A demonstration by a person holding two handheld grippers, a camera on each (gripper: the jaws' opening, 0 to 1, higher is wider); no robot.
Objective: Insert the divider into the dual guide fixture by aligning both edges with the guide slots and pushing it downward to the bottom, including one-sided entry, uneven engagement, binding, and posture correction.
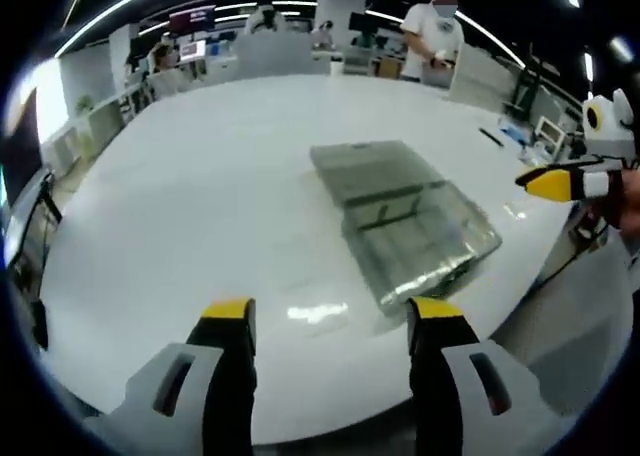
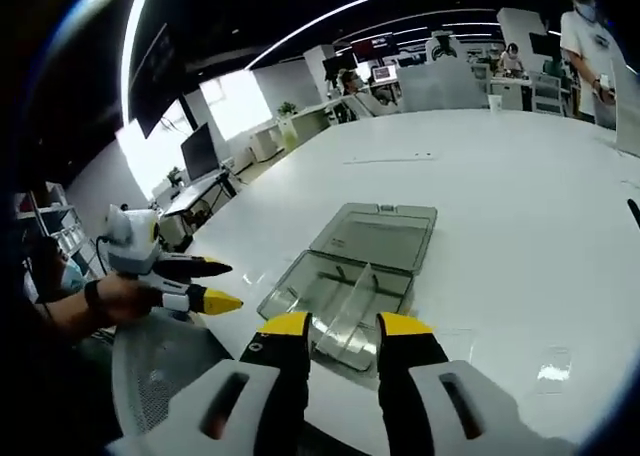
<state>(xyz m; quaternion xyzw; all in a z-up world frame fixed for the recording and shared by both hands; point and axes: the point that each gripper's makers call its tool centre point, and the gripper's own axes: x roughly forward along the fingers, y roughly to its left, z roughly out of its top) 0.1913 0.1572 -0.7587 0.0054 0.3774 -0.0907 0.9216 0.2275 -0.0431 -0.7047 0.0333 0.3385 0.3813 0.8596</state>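
Observation:
A clear grey fixture box (image 1: 405, 221) lies on the white table (image 1: 220, 176) with its lid folded open flat. In the right gripper view its tray (image 2: 305, 291) is nearest me and the lid (image 2: 378, 234) lies beyond it. A clear divider (image 2: 352, 311) stands tilted inside the tray; in the left gripper view it shows as a dark line (image 1: 388, 216). My left gripper (image 1: 332, 316) is open and short of the box, nothing between its jaws. My right gripper (image 2: 345, 326) is open, just before the tray's near edge. The left gripper (image 2: 200, 284) comes in from the left, the right gripper (image 1: 558, 181) from the right.
The table's curved near edge (image 1: 330, 421) runs below both grippers. A mesh chair (image 2: 160, 376) sits under the left hand. A dark pen (image 1: 490, 136) lies far right on the table. A person (image 1: 432, 41) stands beyond the table, with desks and monitors (image 1: 190, 21) behind.

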